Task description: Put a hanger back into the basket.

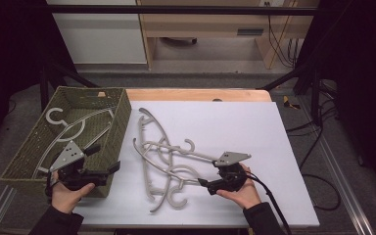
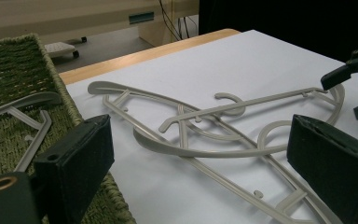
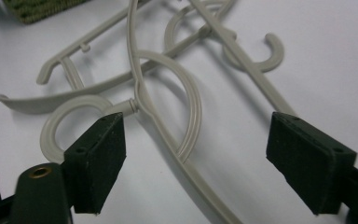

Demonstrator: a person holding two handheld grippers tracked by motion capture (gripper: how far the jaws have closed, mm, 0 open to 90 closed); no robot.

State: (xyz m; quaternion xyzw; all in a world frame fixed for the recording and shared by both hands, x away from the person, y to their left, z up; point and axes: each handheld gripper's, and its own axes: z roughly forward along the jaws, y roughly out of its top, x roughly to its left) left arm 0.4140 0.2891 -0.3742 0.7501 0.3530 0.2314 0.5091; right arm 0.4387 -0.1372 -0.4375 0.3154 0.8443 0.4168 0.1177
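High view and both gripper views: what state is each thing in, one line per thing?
Left hand-held gripper: open, empty, beside the basket's near corner.
Right hand-held gripper: open, empty, jaws low over the pile.
Pile of grey plastic hangers: tangled, lying flat on the white sheet.
Hanger in basket: lying inside, by itself.
Green woven basket: upright, open-topped, holding one hanger.
White sheet: flat over the tabletop.

I see black grippers, left (image 1: 111, 169) and right (image 1: 201, 183), each topped by a grey three-cornered plate; dark felt-like pads (image 3: 98, 154), brass screw, black cable, dark sleeves (image 1: 54, 223).
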